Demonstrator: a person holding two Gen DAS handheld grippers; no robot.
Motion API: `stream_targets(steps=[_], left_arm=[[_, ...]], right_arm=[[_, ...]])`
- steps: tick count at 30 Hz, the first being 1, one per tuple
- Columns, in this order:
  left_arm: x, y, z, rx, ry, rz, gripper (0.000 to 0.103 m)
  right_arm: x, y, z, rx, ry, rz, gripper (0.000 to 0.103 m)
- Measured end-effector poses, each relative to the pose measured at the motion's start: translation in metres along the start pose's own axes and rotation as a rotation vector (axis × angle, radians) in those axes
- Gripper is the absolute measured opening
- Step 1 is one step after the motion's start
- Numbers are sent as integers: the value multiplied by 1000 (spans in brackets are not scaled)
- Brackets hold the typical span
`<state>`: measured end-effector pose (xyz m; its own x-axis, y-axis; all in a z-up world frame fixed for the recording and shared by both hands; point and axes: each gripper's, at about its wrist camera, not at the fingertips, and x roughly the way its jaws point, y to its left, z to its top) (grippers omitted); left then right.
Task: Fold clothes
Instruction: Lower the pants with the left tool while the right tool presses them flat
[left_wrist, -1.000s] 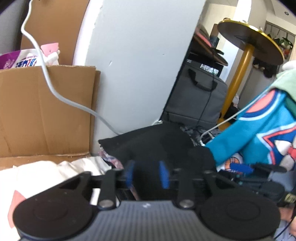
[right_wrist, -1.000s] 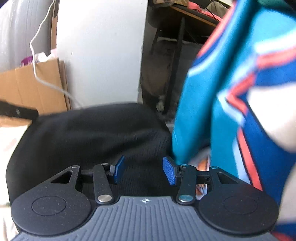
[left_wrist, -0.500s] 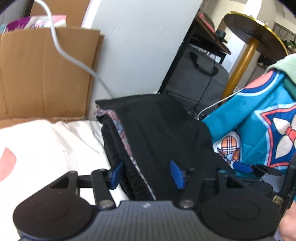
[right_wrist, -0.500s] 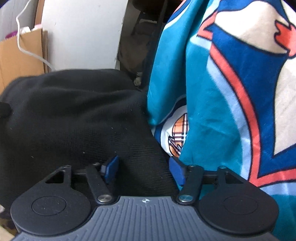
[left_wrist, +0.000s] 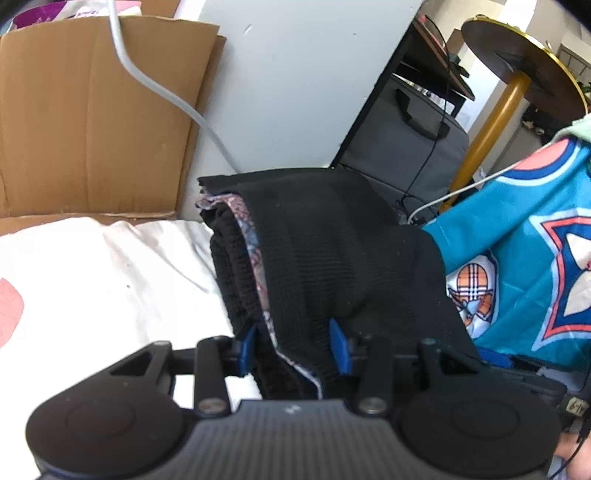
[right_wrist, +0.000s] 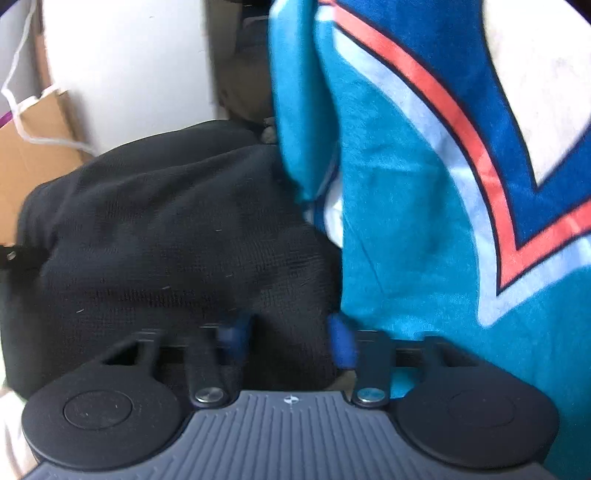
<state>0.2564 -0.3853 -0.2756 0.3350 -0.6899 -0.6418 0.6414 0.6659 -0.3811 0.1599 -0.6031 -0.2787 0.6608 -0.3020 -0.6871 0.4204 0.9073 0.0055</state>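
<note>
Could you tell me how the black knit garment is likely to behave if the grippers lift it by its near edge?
The black garment will probably flop and sag, since it already drapes in soft folds. Its stacked layers, with a patterned lining showing at the left edge, may slide apart. The ribbed knit looks grippy, so it is unlikely to slip from the left gripper, whose fingers straddle its edge.

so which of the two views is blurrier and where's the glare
Right wrist view is blurrier: motion smear on the right tool and the teal garment. Left wrist view is sharper, the black knit garment showing its ribbing; fisheye bends the white panel, and the window area at top right is blown out.
</note>
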Motion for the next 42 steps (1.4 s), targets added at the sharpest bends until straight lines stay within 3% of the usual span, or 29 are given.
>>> stream_targets(steps=[1,9,15,18,19,22,27,30,33,39,42], left_arm=[[0,0,0,-2,1,-1,45],[-10,1,1,17,6,-10,39],[-30,-2,5,76,1,12,31],[-45,-5,13,116,-41,27,25],[-48,-7,17,130,-59,25,25],[-52,-17,31,170,-106,15,25],[-36,-38,48,273,-131,1,21],[-18,-36,50,292,-102,42,14],[-2,-24,46,285,-63,79,7],[13,-10,30,310,-35,117,7],[14,-4,34,273,-23,117,3]], right_arm=[[-3,2,0,-15,0,0,6],[-27,9,-5,-44,11,-26,5],[-22,10,-6,-66,70,-146,12],[-33,13,-2,-64,45,-125,16],[-37,17,0,-73,21,-107,30],[-40,29,11,-105,-43,-61,47],[-21,38,21,-99,-86,-19,47],[-13,41,24,-88,-107,6,47],[0,37,18,-75,-87,4,47],[-7,4,-12,20,-42,-15,48],[-11,-4,-25,70,-4,-12,48]])
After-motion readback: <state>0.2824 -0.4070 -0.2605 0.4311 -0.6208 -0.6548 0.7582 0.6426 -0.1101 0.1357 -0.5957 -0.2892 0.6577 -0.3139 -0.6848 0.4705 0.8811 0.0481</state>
